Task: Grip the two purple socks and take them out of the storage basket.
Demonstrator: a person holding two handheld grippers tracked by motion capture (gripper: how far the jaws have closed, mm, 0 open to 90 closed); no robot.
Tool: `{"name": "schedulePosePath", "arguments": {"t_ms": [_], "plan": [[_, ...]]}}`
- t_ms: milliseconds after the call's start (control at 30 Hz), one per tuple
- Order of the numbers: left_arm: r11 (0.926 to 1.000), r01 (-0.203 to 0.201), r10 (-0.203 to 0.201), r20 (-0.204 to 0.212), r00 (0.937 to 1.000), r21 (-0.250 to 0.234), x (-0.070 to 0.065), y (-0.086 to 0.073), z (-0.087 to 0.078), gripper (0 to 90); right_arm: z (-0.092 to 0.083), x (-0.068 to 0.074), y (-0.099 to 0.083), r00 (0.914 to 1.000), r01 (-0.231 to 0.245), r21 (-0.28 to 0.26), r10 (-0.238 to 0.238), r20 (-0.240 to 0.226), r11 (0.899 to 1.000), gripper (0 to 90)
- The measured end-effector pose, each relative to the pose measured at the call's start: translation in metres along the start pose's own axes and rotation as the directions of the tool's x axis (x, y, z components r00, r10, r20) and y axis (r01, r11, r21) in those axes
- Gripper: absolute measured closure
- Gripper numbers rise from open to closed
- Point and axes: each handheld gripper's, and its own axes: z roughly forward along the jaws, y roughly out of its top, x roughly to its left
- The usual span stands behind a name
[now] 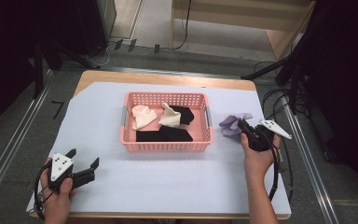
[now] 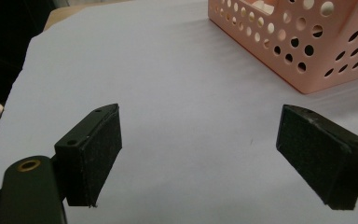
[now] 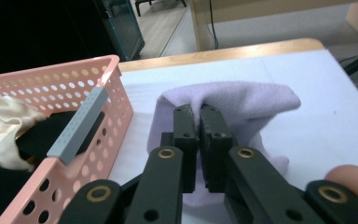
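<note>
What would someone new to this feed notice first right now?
Most likely the pink basket at the middle of the white-covered table, holding cream socks and black socks. Next, the right gripper, just right of the basket, with its jaws pinched on a fold of a lilac sock lying on the cover. The left gripper rests near the front left corner with jaws wide apart and nothing between them.

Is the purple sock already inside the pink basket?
No, the purple sock lies on the table beside the pink basket, outside its right wall.

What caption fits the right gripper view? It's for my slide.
Right gripper pinching a lilac sock beside the pink basket.
</note>
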Motion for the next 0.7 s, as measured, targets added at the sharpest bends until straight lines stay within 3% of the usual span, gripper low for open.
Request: {"name": "schedulePosePath", "arguments": {"t_ms": [200,400,700], "plan": [[0.9999,0.015,-0.015,0.001,0.9999,-0.003,0.001,0.0,0.0,15.2,-0.013,-0.007,-0.003,0.9951,-0.07,-0.02,0.068,-0.071,0.997,66.2],[0.9999,0.014,-0.014,0.0,0.9999,-0.004,0.002,0.0,0.0,15.2,-0.027,-0.008,-0.006,0.9992,-0.023,-0.025,0.022,-0.033,0.999,48.2],[0.9997,0.023,-0.023,0.003,0.9997,-0.001,0.002,0.0,0.0,15.2,-0.047,-0.012,-0.022,0.9991,0.001,-0.01,-0.002,-0.043,1.0,35.6]]}}
